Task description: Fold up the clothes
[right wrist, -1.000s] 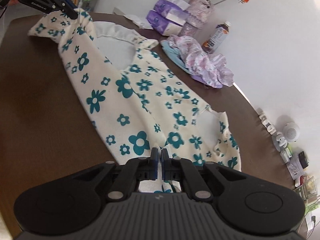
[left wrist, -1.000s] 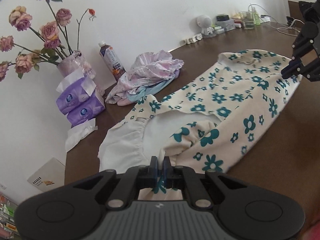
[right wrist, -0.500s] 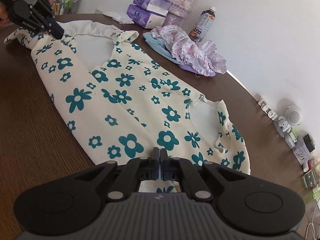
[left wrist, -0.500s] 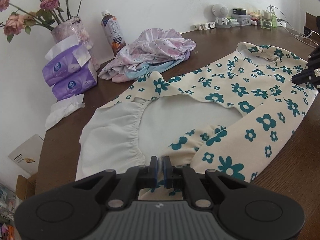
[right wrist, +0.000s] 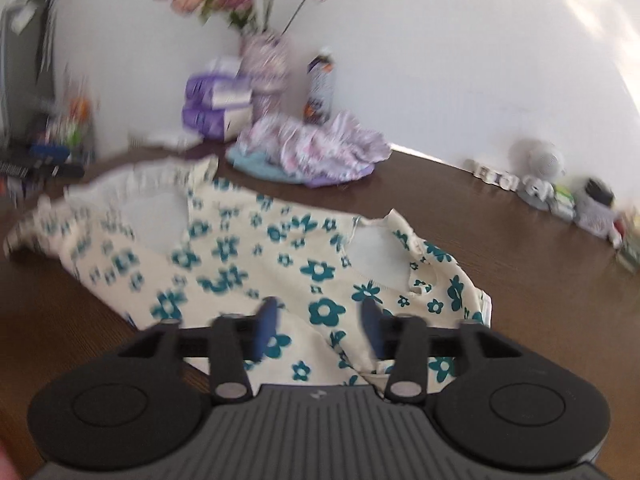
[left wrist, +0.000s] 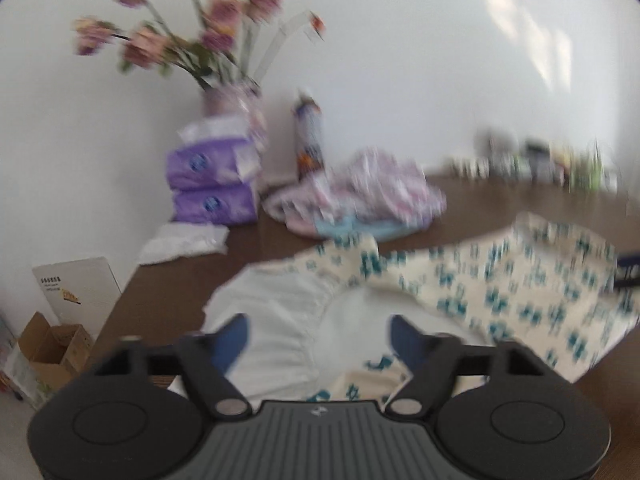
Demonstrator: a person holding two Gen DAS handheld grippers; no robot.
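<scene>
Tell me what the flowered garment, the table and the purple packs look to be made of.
Flowered garment: soft knit-like fabric, matte cream with teal flower print; it drapes and gathers, though blur hides the weave.
Table: dark brown wood or wood-look laminate, slightly glossy; faint grain lines show.
Purple packs: thin plastic wrap, probably tissue packs; creased with a light sheen.

A vase of pink roses (left wrist: 224, 100) is set against the white wall (left wrist: 420, 60) at the back of the brown table (right wrist: 500, 248). Two stacked purple tissue packs (left wrist: 212, 184) are seen just left of the vase, a crumpled white tissue (left wrist: 184, 242) in front of them. A drink bottle (left wrist: 309, 140) stands right of the vase. A cardboard box (left wrist: 48, 350) is seen below the table edge.
</scene>
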